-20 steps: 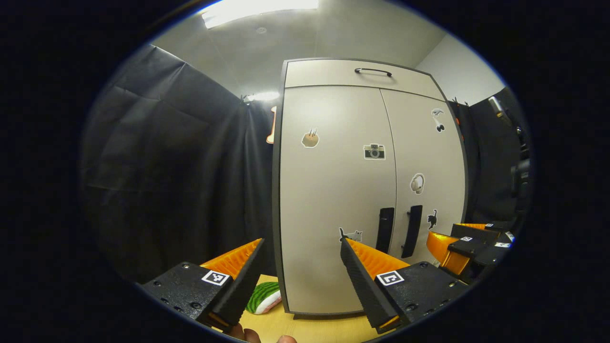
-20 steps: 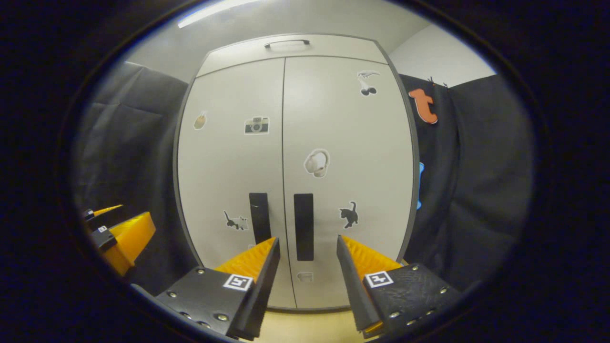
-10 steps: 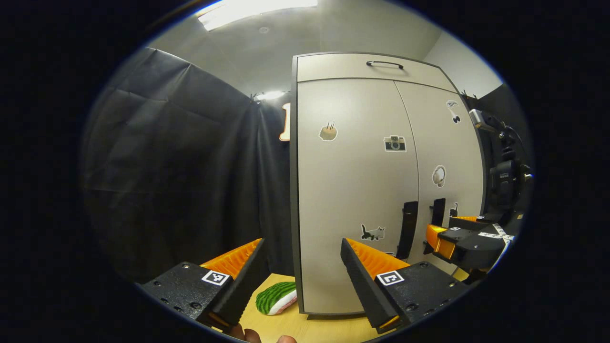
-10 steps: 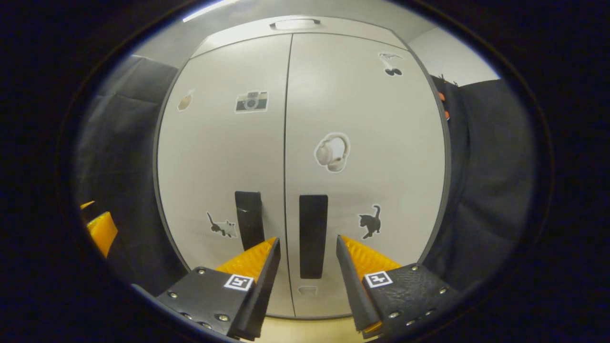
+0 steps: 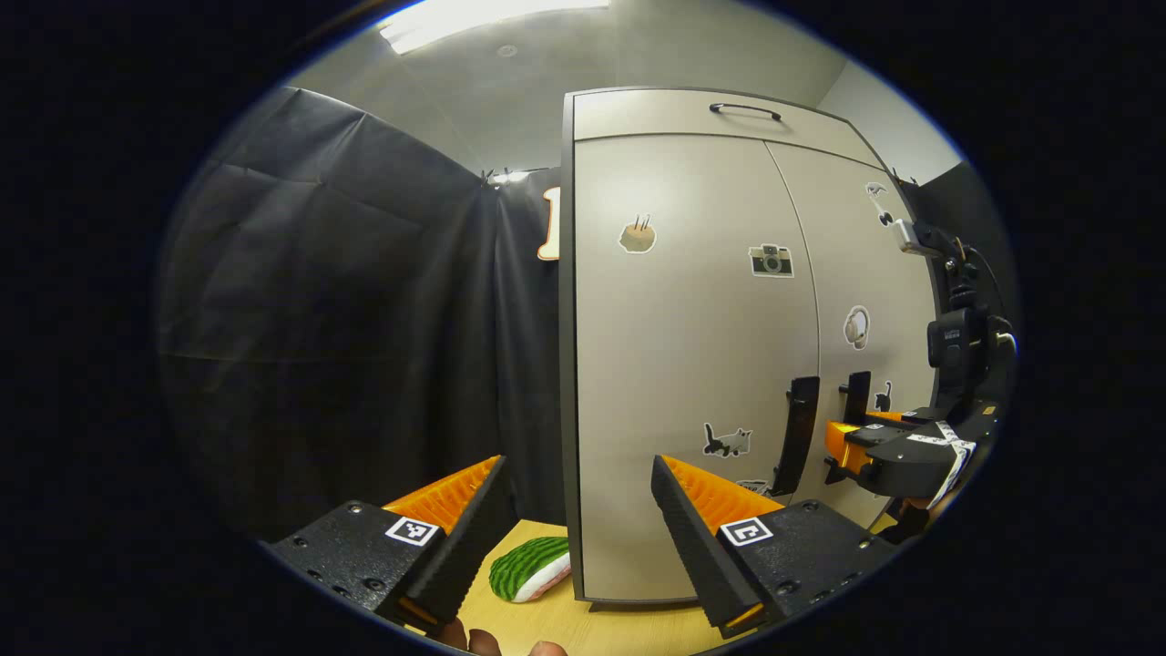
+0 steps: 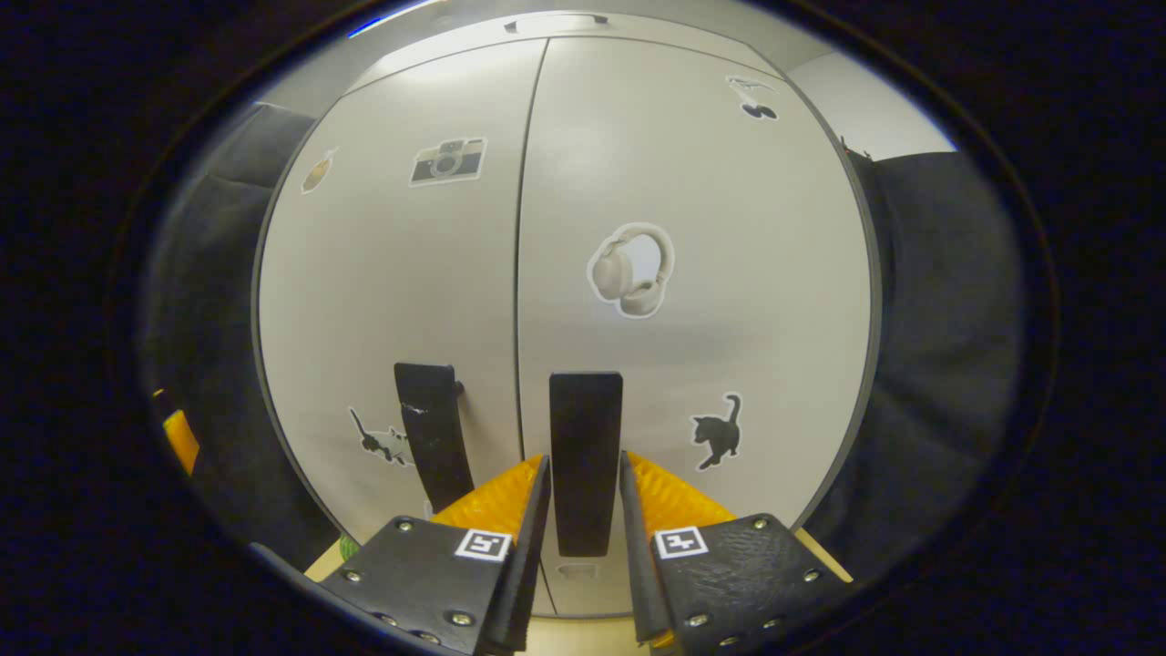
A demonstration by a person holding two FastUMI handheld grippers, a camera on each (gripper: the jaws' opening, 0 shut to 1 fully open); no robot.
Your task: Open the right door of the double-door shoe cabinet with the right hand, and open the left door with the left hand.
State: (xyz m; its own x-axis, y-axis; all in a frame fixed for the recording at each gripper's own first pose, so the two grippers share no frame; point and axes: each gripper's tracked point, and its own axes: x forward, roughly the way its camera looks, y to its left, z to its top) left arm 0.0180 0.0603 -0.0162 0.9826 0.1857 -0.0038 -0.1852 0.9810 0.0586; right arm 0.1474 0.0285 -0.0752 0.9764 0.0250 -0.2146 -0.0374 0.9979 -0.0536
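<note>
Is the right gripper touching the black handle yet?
Cannot tell. In the right gripper view the right gripper straddles the right handle, but no clear gap or contact shows at either finger.

The right gripper (image 6: pixel 583 474) sits level, its fingers straddling the right door handle (image 6: pixel 585 456), each close beside it, contact unclear; the left gripper (image 5: pixel 576 487) hangs well left of that handle, jaws wide apart, gripping nothing.

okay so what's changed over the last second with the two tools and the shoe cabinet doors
The right tool moved in toward the shoe cabinet and narrowed its fingers around the right door handle; whether they press on it yet is unclear. The left tool swung leftward, still open and away from the left door handle. Both doors stayed closed, and the green plush toy stayed put.
</note>
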